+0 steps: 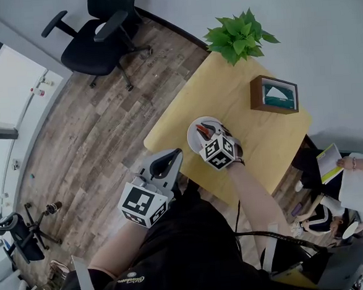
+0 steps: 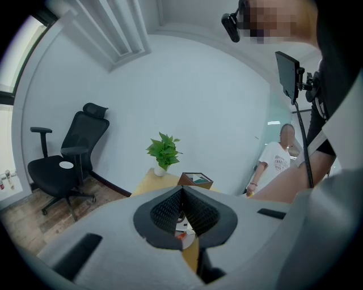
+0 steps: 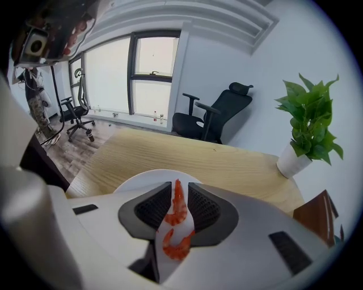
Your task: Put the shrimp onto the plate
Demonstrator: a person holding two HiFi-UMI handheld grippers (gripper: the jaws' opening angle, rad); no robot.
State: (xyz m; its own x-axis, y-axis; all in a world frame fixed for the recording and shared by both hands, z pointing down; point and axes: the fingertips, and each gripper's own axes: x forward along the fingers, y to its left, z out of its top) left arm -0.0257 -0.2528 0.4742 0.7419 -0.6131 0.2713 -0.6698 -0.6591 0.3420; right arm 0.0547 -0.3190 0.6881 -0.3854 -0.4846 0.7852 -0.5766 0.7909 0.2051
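A white plate sits near the front left corner of the wooden table. In the right gripper view, one orange shrimp lies on the plate under the jaws. A second shrimp stands between the pads with its tail poking past the tips. My right gripper is shut on it, just above the plate. My left gripper hangs off the table's front edge with its jaws shut on nothing. It points toward the plate.
A potted plant stands at the table's far corner, and a wooden picture frame beside it on the right. A black office chair is on the floor beyond. A person sits past the table's right end.
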